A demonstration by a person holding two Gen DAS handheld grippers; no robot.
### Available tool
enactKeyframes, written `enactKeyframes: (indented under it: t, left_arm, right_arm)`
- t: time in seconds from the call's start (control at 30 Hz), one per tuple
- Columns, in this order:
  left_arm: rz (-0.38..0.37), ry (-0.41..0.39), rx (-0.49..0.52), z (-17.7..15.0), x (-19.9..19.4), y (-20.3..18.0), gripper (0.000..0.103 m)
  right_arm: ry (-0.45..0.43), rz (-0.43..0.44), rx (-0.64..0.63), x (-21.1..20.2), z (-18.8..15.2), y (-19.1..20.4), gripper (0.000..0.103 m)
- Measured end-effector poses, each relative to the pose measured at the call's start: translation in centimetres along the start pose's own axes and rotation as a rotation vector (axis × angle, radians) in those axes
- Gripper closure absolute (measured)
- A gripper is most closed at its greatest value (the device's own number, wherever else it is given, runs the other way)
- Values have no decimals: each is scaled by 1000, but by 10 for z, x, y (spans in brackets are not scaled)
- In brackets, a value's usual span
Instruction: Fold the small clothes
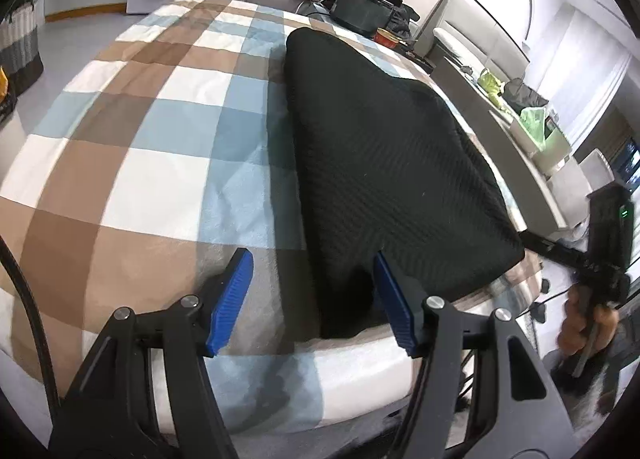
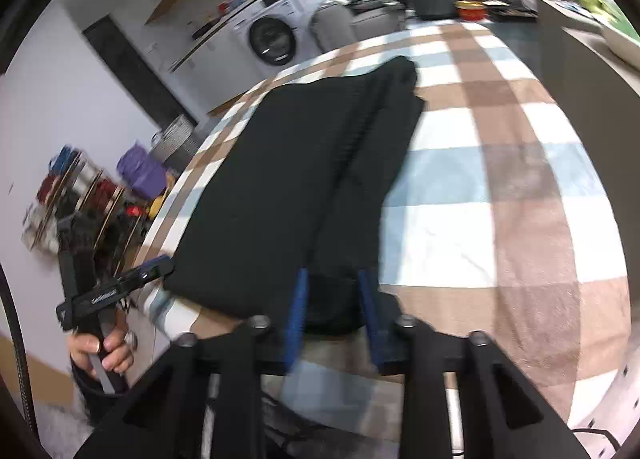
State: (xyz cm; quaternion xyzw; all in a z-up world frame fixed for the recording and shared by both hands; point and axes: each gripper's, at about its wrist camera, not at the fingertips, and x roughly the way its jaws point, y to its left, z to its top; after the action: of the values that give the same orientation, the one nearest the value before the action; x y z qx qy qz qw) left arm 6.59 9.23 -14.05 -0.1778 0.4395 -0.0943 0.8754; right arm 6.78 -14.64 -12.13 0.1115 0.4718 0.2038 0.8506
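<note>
Black garment (image 2: 304, 163) corner sits, seemingly unpinched, between right gripper (image 2: 334, 311) jaws.

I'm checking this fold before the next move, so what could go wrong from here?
1. The black garment lies close to the edge of the checked blanket; a tug could pull it off.
2. The right gripper stands open around the garment's near end; closing there may grab only one layer and undo the fold.
3. The left gripper has one finger at the cloth, which could drag it.
</note>
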Motion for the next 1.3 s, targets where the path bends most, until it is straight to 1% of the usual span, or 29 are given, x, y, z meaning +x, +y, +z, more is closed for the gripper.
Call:
enactKeyframes:
  t: [0.07, 0.17, 0.27, 0.3, 0.33, 0.37, 0.4, 0.43, 0.47, 0.6, 0.73, 0.83, 0.9, 0.97, 1.03, 1.07, 1.1, 1.2, 1.23, 1.3]
  left_arm:
    - [-8, 3, -12, 4, 4, -2, 44]
    - [-32, 4, -30, 10, 10, -5, 44]
    - [-37, 5, -44, 14, 17, -5, 44]
    - [-47, 9, -48, 15, 20, -5, 49]
    - [-68, 10, -49, 14, 22, -5, 66]
    - [-88, 7, -47, 14, 23, -5, 73]
    - [-87, 0, -37, 13, 24, -5, 77]
    - [-73, -5, -24, 13, 24, -5, 84]
    - [-68, -6, -16, 13, 25, -5, 86]
    - [-33, 8, -11, 11, 27, 1, 86]
    - [-43, 4, -28, 12, 22, 5, 86]
    - [-21, -39, -15, 14, 10, -1, 86]
    - [-19, -78, 5, 15, 0, -8, 86]
    - [-38, -103, 36, 18, -7, -18, 85]
    - [-60, -104, 84, 21, -6, -33, 84]
    - [-60, -99, 108, 22, -2, -41, 82]
    - [-61, -89, 139, 23, 4, -50, 78]
    - [-97, -46, 217, 19, 26, -69, 78]
    - [-98, -17, 242, 16, 37, -73, 78]
    - [-75, 5, 263, 8, 47, -75, 78]
  right_arm:
    - [14, 13, 49, 6, 0, -9, 66]
    - [46, 101, 126, 19, 2, -15, 66]
    - [39, 95, 112, 22, 3, -8, 66]
    - [26, 77, 88, 22, 2, -3, 69]
    - [18, 52, 68, 23, 1, 0, 75]
    - [26, 29, 51, 25, 0, 2, 82]
    - [23, 17, 41, 26, -3, 3, 85]
    - [14, 19, 38, 25, -4, 3, 86]
    - [14, 11, 39, 25, -5, 3, 87]
    - [16, -2, 44, 22, -11, 1, 87]
    - [-2, -26, 16, 13, -11, 4, 85]
    - [-51, -22, 17, -1, -5, 4, 83]
    - [-112, -60, -6, -14, -1, 9, 81]
    - [-137, -81, -62, -21, 3, 22, 81]
    - [-144, -71, -112, -22, 6, 37, 81]
    - [-147, -62, -140, -20, 7, 45, 81]
    - [-141, -56, -170, -13, 9, 56, 81]
    - [-102, -32, -242, 15, 11, 79, 81]
    - [-85, -26, -267, 26, 11, 85, 81]
    - [-31, -39, -294, 49, 10, 92, 81]
